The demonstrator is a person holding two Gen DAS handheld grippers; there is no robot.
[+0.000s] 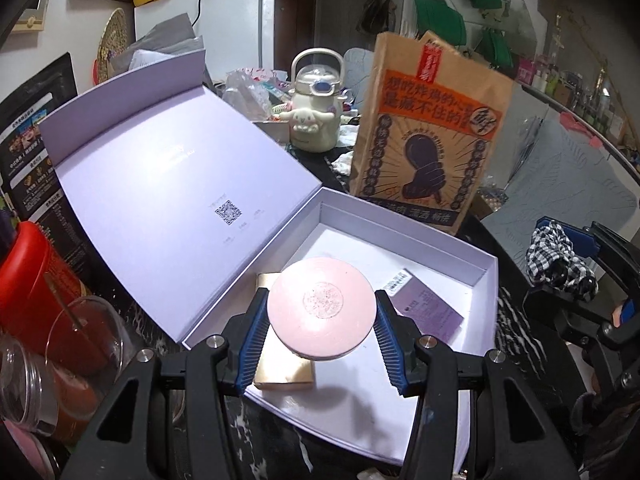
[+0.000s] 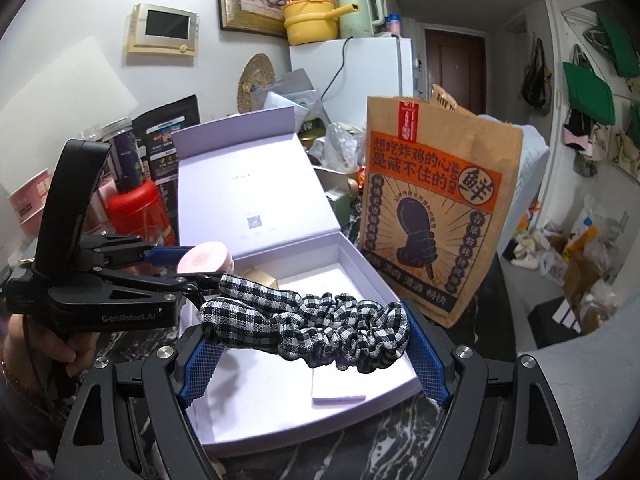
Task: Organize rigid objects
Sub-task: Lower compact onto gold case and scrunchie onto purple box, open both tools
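My left gripper (image 1: pixel 322 320) is shut on a round pink compact (image 1: pixel 322 308) and holds it above the open lilac gift box (image 1: pixel 486 276). A gold box (image 1: pixel 280 372) and a purple card (image 1: pixel 428 308) lie inside the box. My right gripper (image 2: pixel 308 344) is shut on a black-and-white checked scrunchie (image 2: pixel 320 320) and holds it over the box's near side (image 2: pixel 280 432). In the right wrist view the left gripper (image 2: pixel 168 264) comes in from the left with the pink compact (image 2: pixel 206 262). The right gripper with the scrunchie (image 1: pixel 556 260) shows at the right of the left wrist view.
The box lid (image 1: pixel 160 200) stands open to the left. A tall brown paper bag (image 1: pixel 432 140) stands behind the box. A white kettle-shaped bottle (image 1: pixel 316 112), a red canister (image 1: pixel 36 292) and clear cups (image 1: pixel 48 372) crowd the dark marble table (image 2: pixel 360 448).
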